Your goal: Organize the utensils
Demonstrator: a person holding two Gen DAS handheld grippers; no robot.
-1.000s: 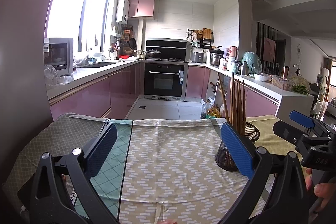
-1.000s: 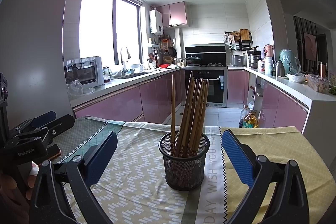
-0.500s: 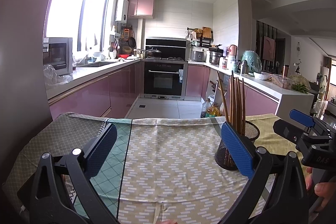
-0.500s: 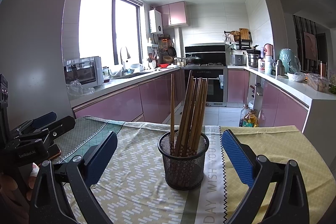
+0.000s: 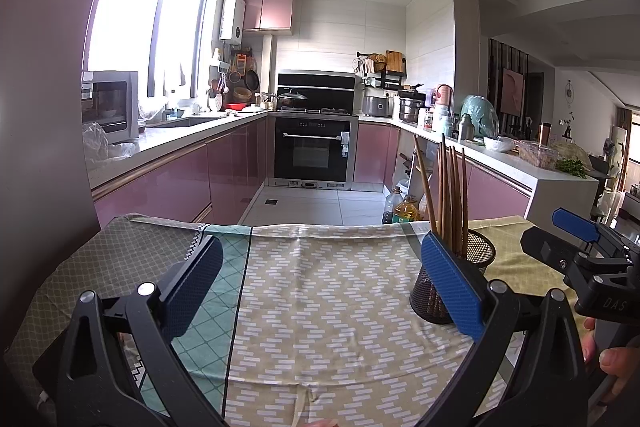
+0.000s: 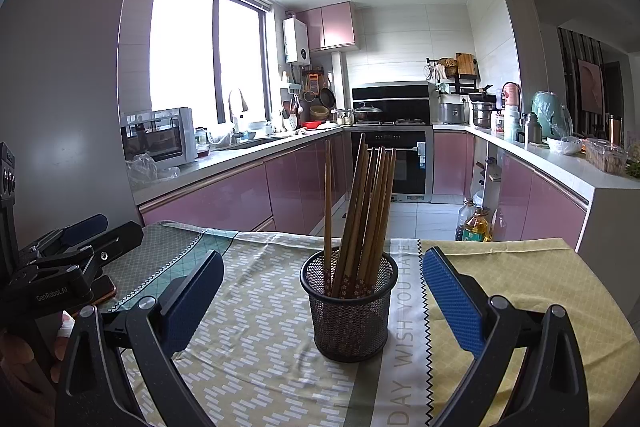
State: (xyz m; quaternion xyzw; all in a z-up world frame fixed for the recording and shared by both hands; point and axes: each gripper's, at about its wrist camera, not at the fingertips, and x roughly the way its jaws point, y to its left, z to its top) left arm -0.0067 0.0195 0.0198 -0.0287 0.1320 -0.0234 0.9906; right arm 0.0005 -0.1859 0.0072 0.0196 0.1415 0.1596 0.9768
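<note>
Daylight from a large window (image 6: 208, 55) fills a kitchen of pink cabinets (image 6: 224, 199), black oven (image 5: 316, 151), white-tiled floor (image 5: 316, 205).

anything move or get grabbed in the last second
Nothing visibly changed. Both the left gripper and the right gripper hang open and empty over the tablecloth, and the chopsticks stand in the mesh cup as before.
</note>
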